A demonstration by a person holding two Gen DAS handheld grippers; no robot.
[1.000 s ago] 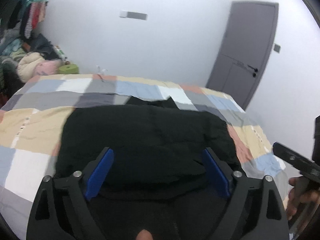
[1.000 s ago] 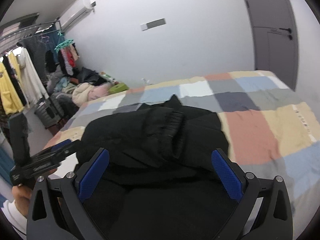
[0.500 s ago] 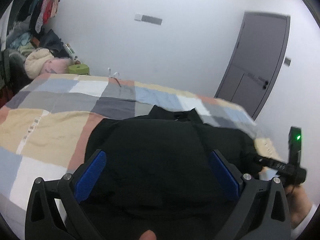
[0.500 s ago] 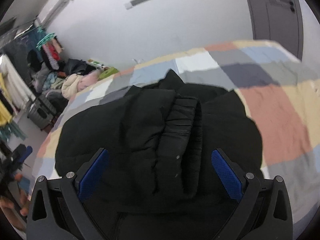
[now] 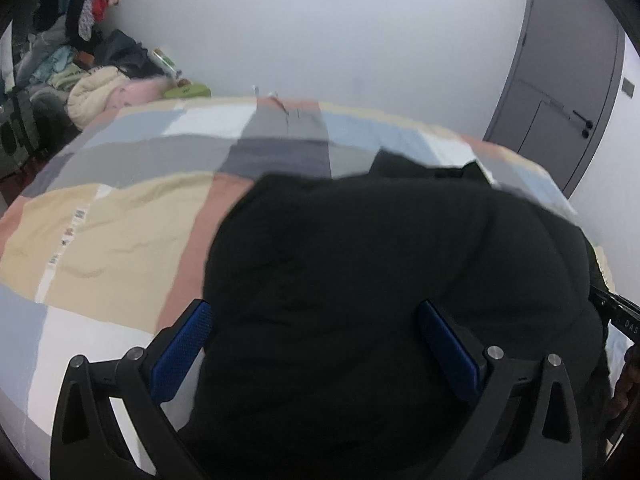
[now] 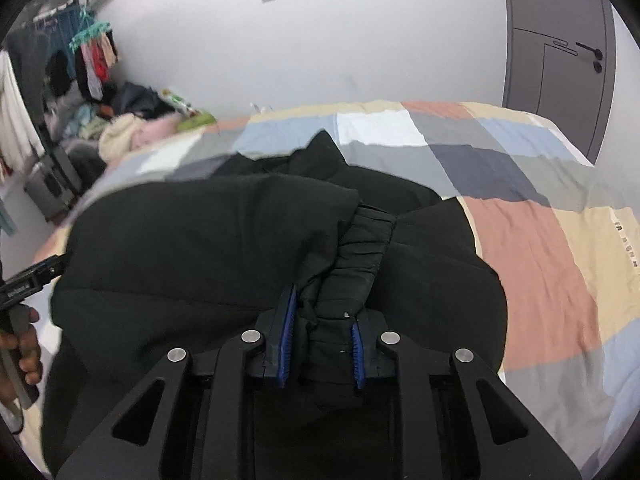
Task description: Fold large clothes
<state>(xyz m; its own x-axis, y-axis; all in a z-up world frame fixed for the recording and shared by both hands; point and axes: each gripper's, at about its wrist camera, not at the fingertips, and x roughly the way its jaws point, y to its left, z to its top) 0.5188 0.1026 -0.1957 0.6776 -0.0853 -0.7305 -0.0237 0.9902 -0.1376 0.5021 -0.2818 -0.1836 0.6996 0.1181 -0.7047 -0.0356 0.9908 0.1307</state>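
Note:
A black puffy jacket (image 5: 380,248) lies bunched on the patchwork bed cover (image 5: 120,232). My left gripper (image 5: 312,308) hangs open over the jacket's near left part, its blue pads wide apart with dark cloth below them. In the right wrist view the jacket (image 6: 200,248) has a sleeve with a ribbed cuff (image 6: 368,236) folded across its middle. My right gripper (image 6: 322,312) is closing, and its blue pads press on the near part of that sleeve. The left tool (image 6: 28,280) and the hand (image 6: 24,344) holding it show at the left edge.
The bed cover (image 6: 540,260) spreads bare to the right of the jacket. A heap of clothes (image 5: 104,88) and a hanging rack (image 6: 92,56) stand at the far left by the wall. A grey door (image 5: 568,80) is at the far right.
The right gripper's jaws went from wide apart to closed on the sleeve. Both grippers sank closer to the jacket, and the left one shifted so that the jacket's left edge lies under it.

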